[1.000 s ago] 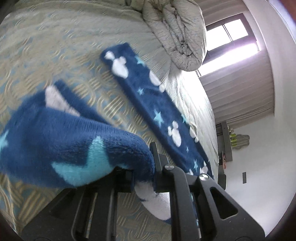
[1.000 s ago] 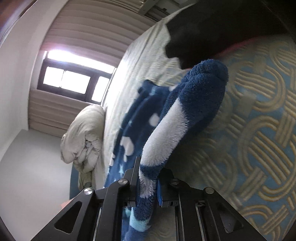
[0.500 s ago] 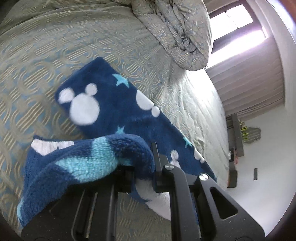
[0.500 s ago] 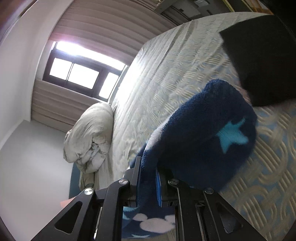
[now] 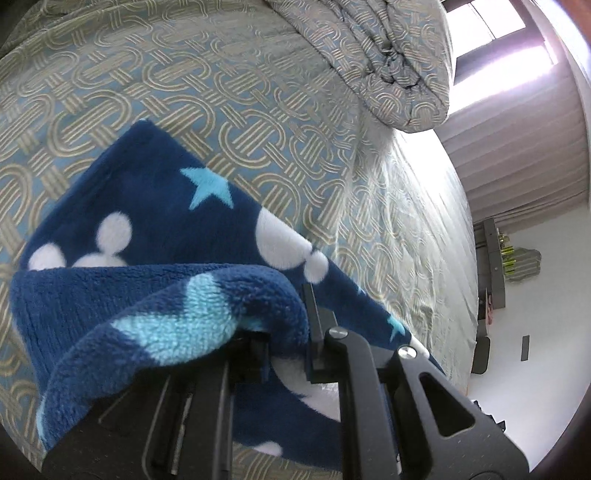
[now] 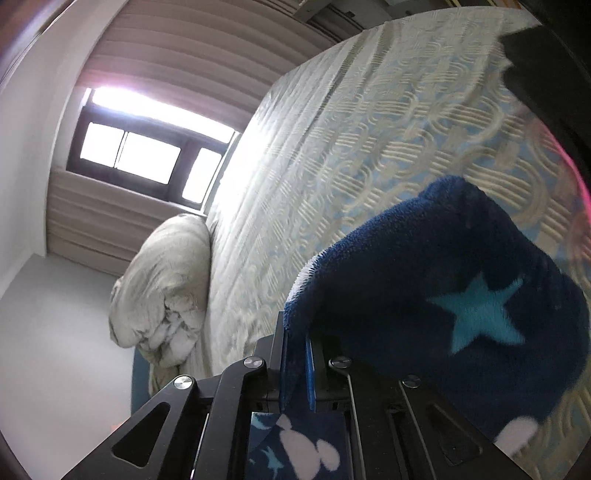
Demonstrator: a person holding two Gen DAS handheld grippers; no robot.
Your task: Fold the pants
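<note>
Left wrist view: your left gripper (image 5: 286, 343) is clamped on a bunched fold of the navy fleece pants (image 5: 155, 221), a light-blue star patch curling over the left finger while the right finger (image 5: 314, 332) stands bare beside the fabric. Beyond the held fold, one flat layer of the pants lies on the patterned bedspread (image 5: 184, 85), its hem end toward the upper left and its length running down to the lower right, printed with white mouse-head shapes and a light-blue star (image 5: 210, 186). A rolled duvet (image 5: 380, 55) in the same pattern rests at the head of the bed, below a bright window (image 5: 491, 26). Right wrist view: your right gripper (image 6: 297, 365) is closed on a thin edge of the same pants (image 6: 424, 291), which rise between the blue finger pads (image 6: 309, 369) and drape to the right in a thick fold marked with a star. Under the gripper a further printed layer shows. The bedspread (image 6: 351, 129) extends toward the duvet (image 6: 166, 284) and window (image 6: 147, 155).
</note>
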